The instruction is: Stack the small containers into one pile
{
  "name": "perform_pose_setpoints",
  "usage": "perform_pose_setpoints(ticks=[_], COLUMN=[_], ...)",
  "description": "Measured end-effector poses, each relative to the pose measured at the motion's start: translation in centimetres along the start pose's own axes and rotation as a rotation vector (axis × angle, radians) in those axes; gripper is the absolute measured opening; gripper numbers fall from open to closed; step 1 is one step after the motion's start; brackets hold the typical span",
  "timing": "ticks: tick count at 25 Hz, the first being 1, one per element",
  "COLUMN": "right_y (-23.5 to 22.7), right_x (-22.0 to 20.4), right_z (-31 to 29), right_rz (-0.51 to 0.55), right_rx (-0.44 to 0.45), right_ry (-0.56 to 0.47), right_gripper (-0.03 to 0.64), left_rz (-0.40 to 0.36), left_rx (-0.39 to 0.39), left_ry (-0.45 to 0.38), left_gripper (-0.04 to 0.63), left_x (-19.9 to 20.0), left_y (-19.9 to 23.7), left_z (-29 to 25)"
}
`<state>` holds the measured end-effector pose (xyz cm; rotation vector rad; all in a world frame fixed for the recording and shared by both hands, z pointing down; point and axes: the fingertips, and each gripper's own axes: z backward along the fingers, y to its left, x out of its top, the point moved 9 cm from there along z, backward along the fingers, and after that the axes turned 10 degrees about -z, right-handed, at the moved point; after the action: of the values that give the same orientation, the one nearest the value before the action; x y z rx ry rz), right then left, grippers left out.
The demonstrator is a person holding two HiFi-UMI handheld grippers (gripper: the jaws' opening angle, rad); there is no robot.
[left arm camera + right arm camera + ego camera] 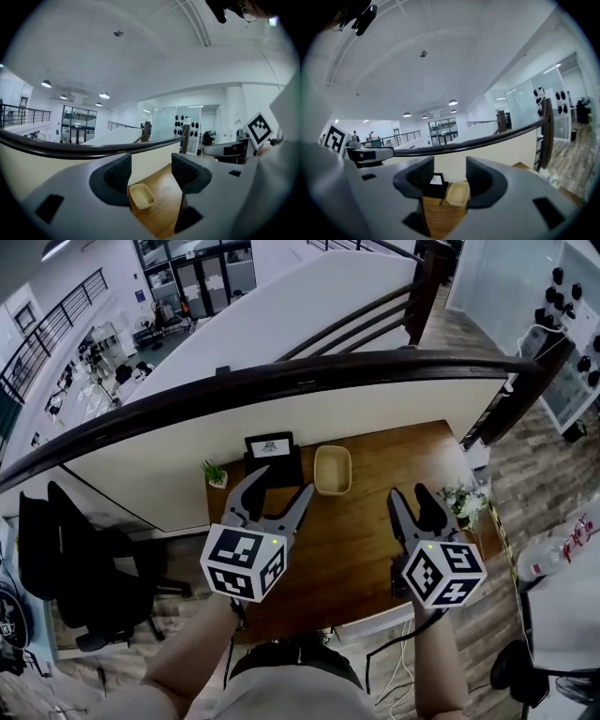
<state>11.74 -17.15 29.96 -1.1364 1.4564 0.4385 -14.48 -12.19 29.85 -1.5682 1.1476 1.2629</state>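
One beige, rounded rectangular container (332,470) sits open side up near the far edge of the wooden table (361,549). It also shows low in the left gripper view as the container (141,196) and in the right gripper view as the container (458,193). My left gripper (281,482) hovers over the table's left half, short of the container, open with nothing between its jaws (151,171). My right gripper (410,493) hovers over the right half, also open and empty (450,171). Neither one touches the container.
A black stand with a framed sign (272,454) stands just left of the container, with a small potted plant (216,474) at the table's far left corner. White flowers (466,501) sit at the right edge. A curved dark railing (281,381) and white wall run behind the table.
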Motion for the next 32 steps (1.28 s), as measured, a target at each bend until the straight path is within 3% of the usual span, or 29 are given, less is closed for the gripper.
perform_pose_setpoints(ticks=[9, 17, 25, 32], right_y=[-3.4, -7.7, -11.0, -12.9], right_x=[-4.8, -12.0, -19.4, -24.3], right_z=[-10.4, -18.2, -24.3, -27.0], right_rz=[0.004, -0.090, -0.091, -0.155], right_rx=[-0.044, -0.070, -0.099, -0.097], right_ry=[0.110, 0.204, 0.336, 0.395], right_gripper=[0.209, 0.183, 0.181, 0.160], left_rz=[0.110, 0.229, 0.325, 0.405], left_rx=[-0.004, -0.060, -0.042, -0.055], left_ry=[0.143, 0.284, 0.418, 0.480], left_gripper=[0.268, 0.268, 0.262, 0.242], left_x=[-6.3, -15.4, -24.8, -29.8], left_y=[3.2, 4.0, 4.8, 4.8], left_z=[-8.5, -15.0, -20.0, -23.4])
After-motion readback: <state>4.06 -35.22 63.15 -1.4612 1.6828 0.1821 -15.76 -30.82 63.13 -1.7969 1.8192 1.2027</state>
